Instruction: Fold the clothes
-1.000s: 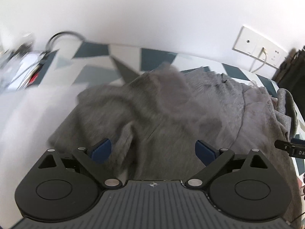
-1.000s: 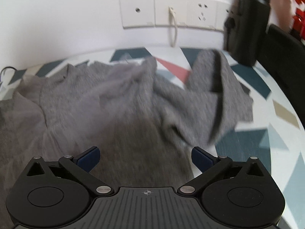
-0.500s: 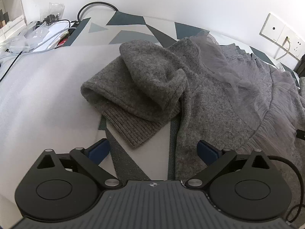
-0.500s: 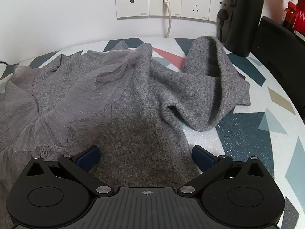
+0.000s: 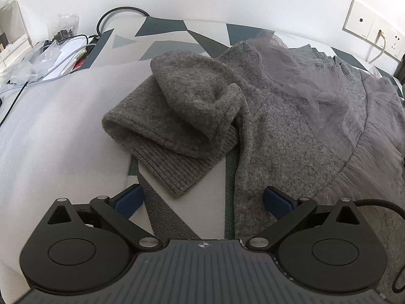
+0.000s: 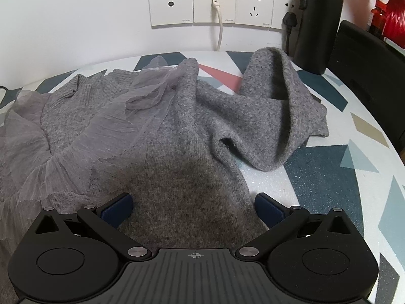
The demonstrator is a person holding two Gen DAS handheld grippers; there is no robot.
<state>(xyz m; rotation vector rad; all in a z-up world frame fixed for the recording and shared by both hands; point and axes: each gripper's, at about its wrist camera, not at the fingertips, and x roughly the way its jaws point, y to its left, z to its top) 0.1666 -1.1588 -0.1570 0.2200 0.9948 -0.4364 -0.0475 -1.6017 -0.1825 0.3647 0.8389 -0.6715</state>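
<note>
Plainly, little counts as a container: a black bottle [image 6: 320, 22] stands capped at 1 o'clock in the right view, contents not visible, and at 10 o'clock in the left view some clear plastic bags [image 5: 65, 26] lie amid a clutter of cables [image 5: 38, 76], what they hold too blurred to tell. A grey sweater [image 6: 182, 136] is spread over the table [image 6: 329, 172], which carries a pattern of teal, white, grey and red triangles. In the left view one sleeve [image 5: 177, 126] lies doubled over itself at 12 o'clock, its ribbed cuff [image 5: 177, 174] pointing back toward the camera; part of it rests on a white sheet [image 5: 50, 136] that covers the table from 8 to 10 o'clock. In the right view the other sleeve [image 6: 281, 116] stands up in a loose hump at 1 o'clock. A sheer grey ruffle [image 6: 108, 131] crosses the chest of the sweater. The left claw [image 5: 202, 200] hovers with its blue fingers spread wide, empty, one over the table and one over the sweater's edge. The right claw [image 6: 193, 207] is likewise spread wide and empty above the sweater's body. Behind the table is a white wall with a row of white sockets [image 6: 215, 5]; a white cord [image 6: 219, 30] and a black plug [image 6: 289, 21] are plugged in. A black chair back [image 6: 367, 58] stands at 2 o'clock
</note>
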